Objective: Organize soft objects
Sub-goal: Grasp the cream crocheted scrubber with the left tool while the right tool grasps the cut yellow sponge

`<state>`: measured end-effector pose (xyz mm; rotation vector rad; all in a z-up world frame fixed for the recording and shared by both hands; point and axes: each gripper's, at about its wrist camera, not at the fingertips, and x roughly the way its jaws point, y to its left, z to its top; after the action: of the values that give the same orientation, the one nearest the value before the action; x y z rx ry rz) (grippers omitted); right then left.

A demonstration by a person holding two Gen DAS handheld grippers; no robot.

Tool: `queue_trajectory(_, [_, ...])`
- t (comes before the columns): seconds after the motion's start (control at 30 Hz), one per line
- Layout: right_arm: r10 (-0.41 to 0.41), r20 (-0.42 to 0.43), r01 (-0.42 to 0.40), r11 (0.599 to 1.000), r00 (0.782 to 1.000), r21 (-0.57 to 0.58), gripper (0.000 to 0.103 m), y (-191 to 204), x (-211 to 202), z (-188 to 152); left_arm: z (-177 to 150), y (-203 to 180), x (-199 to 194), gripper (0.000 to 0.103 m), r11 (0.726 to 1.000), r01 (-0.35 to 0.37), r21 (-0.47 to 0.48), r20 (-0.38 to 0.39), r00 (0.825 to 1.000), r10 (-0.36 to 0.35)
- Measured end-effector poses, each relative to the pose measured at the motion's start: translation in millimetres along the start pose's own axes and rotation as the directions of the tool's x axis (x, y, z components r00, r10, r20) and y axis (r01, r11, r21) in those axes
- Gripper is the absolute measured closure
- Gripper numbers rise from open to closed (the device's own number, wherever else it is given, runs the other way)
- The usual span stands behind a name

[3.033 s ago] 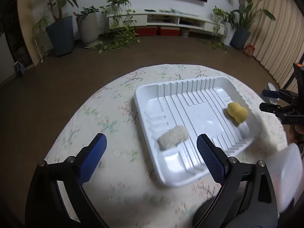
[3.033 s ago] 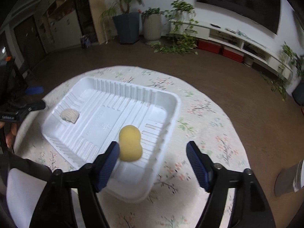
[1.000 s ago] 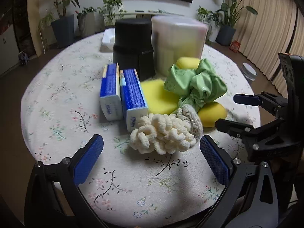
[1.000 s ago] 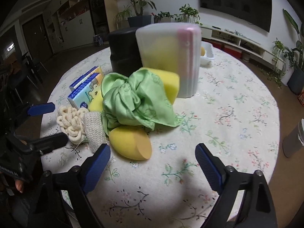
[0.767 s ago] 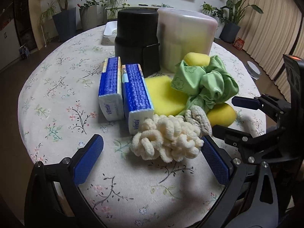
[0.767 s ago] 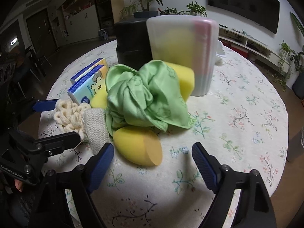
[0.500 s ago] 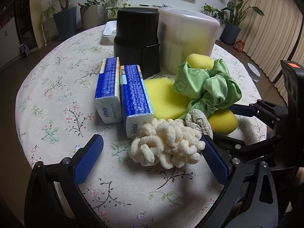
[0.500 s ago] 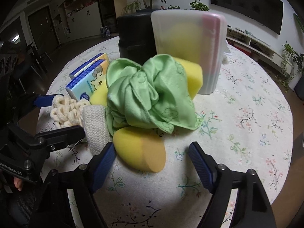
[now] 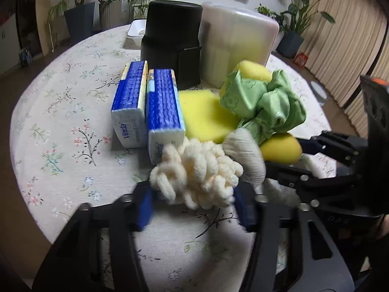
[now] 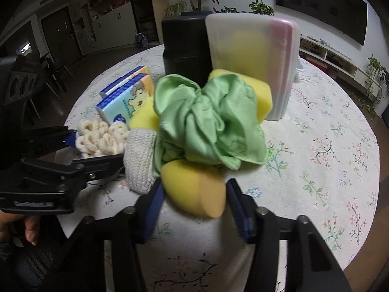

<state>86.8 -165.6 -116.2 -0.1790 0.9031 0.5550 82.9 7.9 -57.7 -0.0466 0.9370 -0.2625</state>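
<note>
A pile of soft things lies on the round floral table. My left gripper [image 9: 193, 203] is shut on a cream looped chenille pad [image 9: 197, 172], which also shows in the right wrist view [image 10: 101, 137]. My right gripper [image 10: 193, 203] is shut on a yellow egg-shaped sponge [image 10: 194, 187], seen in the left wrist view [image 9: 280, 149] too. Between them lies a beige knitted pad [image 10: 139, 157]. A crumpled green cloth [image 10: 209, 124] sits on flat yellow sponges [image 9: 206, 116].
Two blue tissue packs [image 9: 150, 109] stand left of the pile. Behind are a black canister [image 9: 173, 41] and a frosted plastic container [image 9: 237, 46] with a yellow sponge inside. A white tray [image 9: 136, 30] sits at the far table edge.
Both grippers moved forward into the pile and closed: the left on the cream chenille pad, the right on the yellow egg sponge. Earlier both were open.
</note>
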Motion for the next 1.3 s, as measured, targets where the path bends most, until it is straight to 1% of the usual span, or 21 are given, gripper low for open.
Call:
queue_trajectory(0.07, [0.0,0.0,0.0,1.0,1.0,0.003,0.052,0.9,-0.9,-1.4,-1.1,-0.2,-1.2,0.066,1.0,0.008,-0.005,0.001,1.0,-0.008])
queue_trajectory(0.13, [0.009,0.001,-0.009,1.0,1.0,0.019,0.053,-0.7,-2.5,-2.7,-1.9,0.8,-2.4,0.07,1.0,0.014,-0.011,0.0,1.0,-0.014])
queue_trajectory(0.17, [0.014,-0.001,-0.014,0.999,1.0,0.03,0.054,-1.9,-3.4,-3.2,-2.9,1.2,-3.6,0.074,1.0,0.02,-0.015,0.0,1.0,-0.02])
queue_trajectory(0.27, [0.03,-0.006,-0.03,0.998,1.0,0.064,0.055,-5.3,-8.8,-4.4,-4.0,2.2,-7.3,0.078,1.0,0.015,-0.016,0.004,1.0,-0.015])
queue_trajectory(0.33, [0.031,-0.011,-0.03,0.997,0.999,0.07,0.056,-5.7,-13.2,-6.1,-5.2,5.0,-9.8,0.079,0.999,0.02,-0.027,0.009,1.0,-0.02])
queue_trajectory(0.47, [0.029,-0.012,-0.028,0.997,0.999,0.072,0.056,-3.4,-21.7,-7.2,-9.3,6.9,-16.9,0.084,0.999,0.028,-0.036,0.022,0.999,-0.027])
queue_trajectory(0.63, [0.025,-0.025,-0.023,0.998,0.999,0.059,0.056,0.0,-31.7,-9.1,-10.7,6.4,-35.0,0.084,0.998,0.045,-0.037,0.046,0.998,-0.043])
queue_trajectory(0.9, [0.007,-0.007,-0.007,0.999,1.0,0.053,0.056,-8.1,-57.4,-7.2,-1.6,8.5,-67.4,0.084,0.998,0.062,-0.03,0.091,0.994,-0.059])
queue_trajectory(1.0, [0.003,-0.013,-0.002,0.999,1.0,0.053,0.056,-10.5,-60.0,-8.9,3.1,8.0,-71.1,0.084,0.998,0.058,-0.028,0.096,0.994,-0.055])
queue_trajectory(1.17, [-0.003,-0.02,0.004,0.998,1.0,0.056,0.056,-16.8,-63.9,-8.1,6.7,10.4,-72.3,0.084,0.997,0.072,-0.035,0.084,0.994,-0.068])
queue_trajectory(1.3, [-0.033,0.0,0.033,0.998,0.999,0.061,0.056,-30.7,-77.6,0.3,22.0,16.9,-84.4,0.084,0.998,0.061,-0.033,0.111,0.992,-0.057])
